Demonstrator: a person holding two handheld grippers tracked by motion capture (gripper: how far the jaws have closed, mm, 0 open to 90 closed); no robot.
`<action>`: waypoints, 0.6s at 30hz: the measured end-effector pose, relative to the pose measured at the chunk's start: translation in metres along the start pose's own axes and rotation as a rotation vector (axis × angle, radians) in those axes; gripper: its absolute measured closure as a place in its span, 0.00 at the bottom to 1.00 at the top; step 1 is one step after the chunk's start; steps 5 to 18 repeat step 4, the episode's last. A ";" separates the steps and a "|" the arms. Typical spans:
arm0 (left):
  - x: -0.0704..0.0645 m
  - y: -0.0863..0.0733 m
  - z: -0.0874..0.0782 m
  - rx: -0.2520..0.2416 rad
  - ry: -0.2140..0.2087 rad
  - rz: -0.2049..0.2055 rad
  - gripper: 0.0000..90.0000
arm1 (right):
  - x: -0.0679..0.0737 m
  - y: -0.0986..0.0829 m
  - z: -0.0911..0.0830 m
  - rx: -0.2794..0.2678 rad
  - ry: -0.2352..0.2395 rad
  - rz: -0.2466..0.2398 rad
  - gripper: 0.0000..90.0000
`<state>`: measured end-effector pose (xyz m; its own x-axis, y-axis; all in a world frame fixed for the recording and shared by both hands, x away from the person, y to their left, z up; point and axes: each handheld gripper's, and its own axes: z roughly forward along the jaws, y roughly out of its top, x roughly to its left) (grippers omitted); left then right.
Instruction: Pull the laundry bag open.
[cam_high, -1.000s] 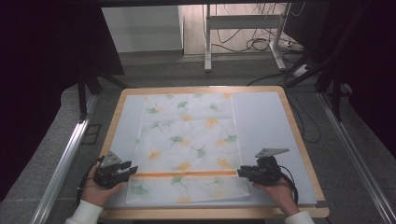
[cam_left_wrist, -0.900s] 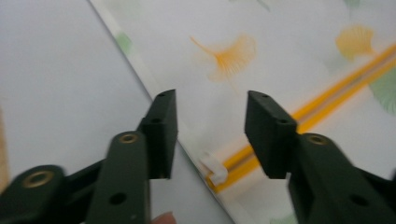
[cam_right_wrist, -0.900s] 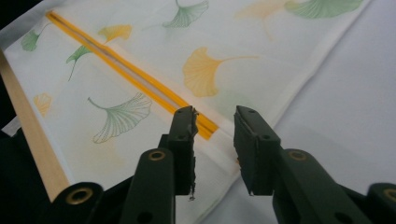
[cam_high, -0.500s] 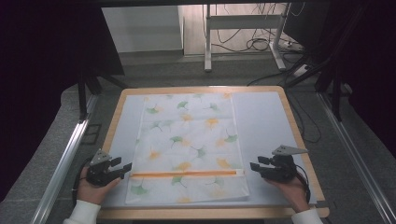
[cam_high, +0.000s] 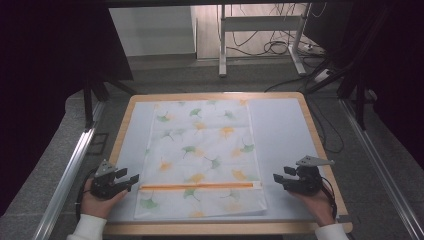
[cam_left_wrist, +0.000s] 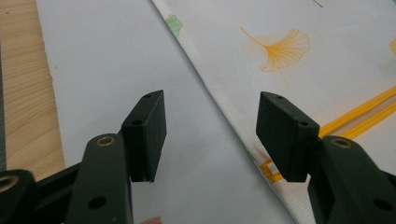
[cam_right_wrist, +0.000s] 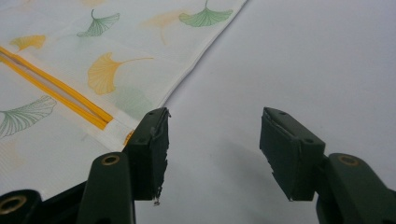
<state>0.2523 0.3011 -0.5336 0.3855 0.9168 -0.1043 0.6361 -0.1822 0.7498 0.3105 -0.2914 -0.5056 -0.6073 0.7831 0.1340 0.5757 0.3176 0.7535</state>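
Both grippers, left (cam_high: 131, 178) and right (cam_high: 278, 178), have jaws apart, holding nothing. Cloth (cam_high: 205, 155) lies flat between them on the bench (cam_high: 280, 130), edges just off your jaws. Spreading looks finished; no fold started.

Spread right gripper (cam_right_wrist: 214, 144) (beside cloth (cam_right_wrist: 70, 70))

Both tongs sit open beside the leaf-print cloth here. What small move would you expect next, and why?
Probably each hand slides inward to the cloth's near corners and closes there. The left tongs and right tongs are open and empty, flanking the ends of the orange stripe and resting over the bare mat. The cloth lies flat, so a fold or lift seems likely to begin from its edges.
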 end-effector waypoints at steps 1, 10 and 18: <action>0.000 0.000 0.000 0.000 -0.001 0.001 0.47 | 0.000 0.000 0.000 0.000 -0.001 -0.001 0.45; 0.000 0.000 0.001 0.000 0.000 0.000 0.46 | 0.000 0.000 -0.001 -0.005 -0.005 0.009 0.42; 0.000 0.000 0.001 0.000 0.000 0.000 0.46 | 0.000 0.000 -0.001 -0.005 -0.005 0.009 0.42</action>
